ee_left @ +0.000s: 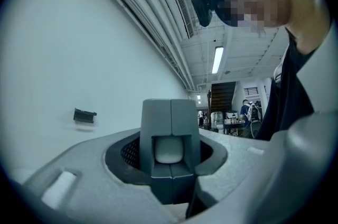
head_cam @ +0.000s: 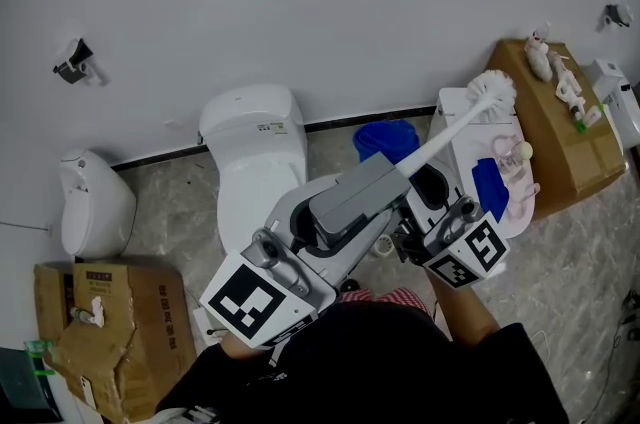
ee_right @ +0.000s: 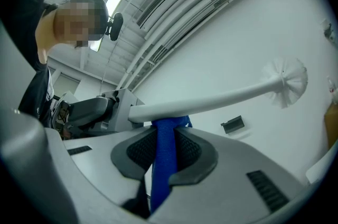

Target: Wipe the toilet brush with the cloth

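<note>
My left gripper (head_cam: 398,174) is shut on the end of a white toilet brush (head_cam: 450,127), whose bristle head (head_cam: 492,92) points up and right. In the left gripper view the white handle end (ee_left: 169,148) sits between the closed jaws of the left gripper (ee_left: 170,130). My right gripper (ee_right: 166,136) is shut on a blue cloth (ee_right: 162,159), and the top of the cloth touches the underside of the brush handle (ee_right: 211,101) close to the left gripper (ee_right: 97,109). The bristle head (ee_right: 288,80) is off to the right. In the head view the right gripper (head_cam: 428,192) sits just below the handle, hiding the held cloth.
A white toilet (head_cam: 255,147) stands against the wall and a white fixture (head_cam: 90,202) is to its left. A blue bag (head_cam: 385,140) lies on the floor. A white stand (head_cam: 462,107) carries a blue item (head_cam: 490,187) and pink things. Cardboard boxes (head_cam: 110,322) (head_cam: 560,132) flank the area.
</note>
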Tool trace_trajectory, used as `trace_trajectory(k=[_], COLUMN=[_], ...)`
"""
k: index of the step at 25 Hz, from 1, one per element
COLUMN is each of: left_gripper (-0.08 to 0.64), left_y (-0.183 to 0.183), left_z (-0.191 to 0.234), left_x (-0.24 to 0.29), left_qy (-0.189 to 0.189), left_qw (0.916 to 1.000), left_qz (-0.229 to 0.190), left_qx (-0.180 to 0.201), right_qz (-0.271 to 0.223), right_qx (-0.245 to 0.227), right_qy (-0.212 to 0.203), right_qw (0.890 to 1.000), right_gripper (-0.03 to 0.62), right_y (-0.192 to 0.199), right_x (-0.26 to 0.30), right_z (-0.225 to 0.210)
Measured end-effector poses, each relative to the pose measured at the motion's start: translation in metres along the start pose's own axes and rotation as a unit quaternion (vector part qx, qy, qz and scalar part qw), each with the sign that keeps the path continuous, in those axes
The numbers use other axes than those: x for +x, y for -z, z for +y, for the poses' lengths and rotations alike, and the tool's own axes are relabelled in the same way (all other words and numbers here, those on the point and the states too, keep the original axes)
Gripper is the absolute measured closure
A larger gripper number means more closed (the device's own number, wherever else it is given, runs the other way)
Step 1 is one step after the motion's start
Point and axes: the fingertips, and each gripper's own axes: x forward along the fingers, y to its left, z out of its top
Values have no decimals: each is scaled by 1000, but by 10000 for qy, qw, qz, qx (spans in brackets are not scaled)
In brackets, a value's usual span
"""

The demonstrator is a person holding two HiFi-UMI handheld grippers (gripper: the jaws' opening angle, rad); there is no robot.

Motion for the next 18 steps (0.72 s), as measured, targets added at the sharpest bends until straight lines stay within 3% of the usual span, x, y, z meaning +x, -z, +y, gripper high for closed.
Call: trace_trajectory(k=[11,18], left_gripper=[390,390], left_y=[-17,-1], left_z=[-8,-62], left_x=[-3,35], left_qy=[122,222], left_qw=[9997,9991], left_qz=[192,252], left_qx=[19,254], right_qz=[212,200], right_qx=[32,8], right_qy=[243,228], right_qw=[9995,9995], right_gripper=[526,526], right_y=[-17,-37], right_x=[-3,-65], right_z=[2,-24])
